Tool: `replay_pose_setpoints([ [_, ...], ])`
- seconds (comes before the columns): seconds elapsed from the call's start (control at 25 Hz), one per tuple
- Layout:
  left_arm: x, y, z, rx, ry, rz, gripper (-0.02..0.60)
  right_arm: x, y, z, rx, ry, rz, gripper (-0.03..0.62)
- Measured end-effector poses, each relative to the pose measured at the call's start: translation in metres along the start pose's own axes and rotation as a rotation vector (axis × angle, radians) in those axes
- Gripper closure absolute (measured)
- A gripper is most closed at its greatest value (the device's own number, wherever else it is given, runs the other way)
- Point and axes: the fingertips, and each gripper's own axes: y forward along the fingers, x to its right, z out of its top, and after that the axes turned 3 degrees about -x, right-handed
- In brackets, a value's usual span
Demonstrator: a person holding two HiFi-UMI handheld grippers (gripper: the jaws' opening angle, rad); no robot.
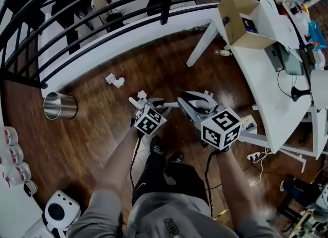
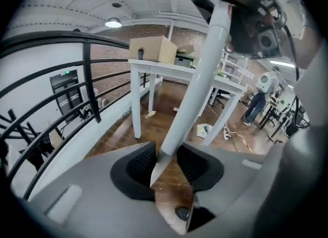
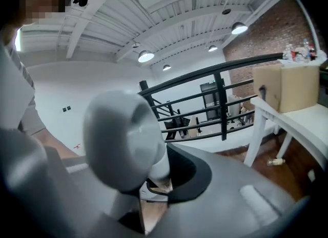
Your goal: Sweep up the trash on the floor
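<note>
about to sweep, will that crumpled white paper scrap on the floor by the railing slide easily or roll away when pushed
The crumpled white paper scrap looks small and thin, so probably very light and quick to skid on the glossy wood floor. Its creased, uneven shape suggests it would tumble, not roll far.

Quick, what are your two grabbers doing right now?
Left gripper: closed on the white pole.
Right gripper: closed on the handle just under its grey knob.
</note>
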Motion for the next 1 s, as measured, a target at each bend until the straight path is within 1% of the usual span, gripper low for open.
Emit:
replay_pose_setpoints([
  [0.12,0.034,0.017,0.032,-0.036,0.106,-0.07,0.449,0.029,-0.049,-0.002,0.067,0.074,-0.08,0.525],
  [0.28,0.095,0.052,0.074,-0.072,0.224,-0.16,0.449,0.068,-0.127,-0.015,0.142,0.151,-0.178,0.525],
  [0.4,0.152,0.083,0.106,-0.085,0.326,-0.245,0.449,0.097,-0.193,-0.032,0.193,0.203,-0.277,0.525],
  [0.52,0.219,0.114,0.135,-0.104,0.443,-0.345,0.449,0.119,-0.261,-0.058,0.239,0.247,-0.385,0.523],
  [0.64,0.273,0.147,0.156,-0.119,0.519,-0.411,0.449,0.139,-0.319,-0.077,0.266,0.261,-0.481,0.523],
  [0.84,0.355,0.182,0.18,-0.093,0.656,-0.554,0.449,0.154,-0.39,-0.109,0.301,0.306,-0.668,0.523],
  [0.92,0.381,0.193,0.188,-0.084,0.702,-0.61,0.449,0.159,-0.412,-0.117,0.311,0.321,-0.739,0.523],
  [1.0,0.398,0.205,0.194,-0.072,0.737,-0.653,0.448,0.165,-0.427,-0.124,0.318,0.333,-0.802,0.523],
])
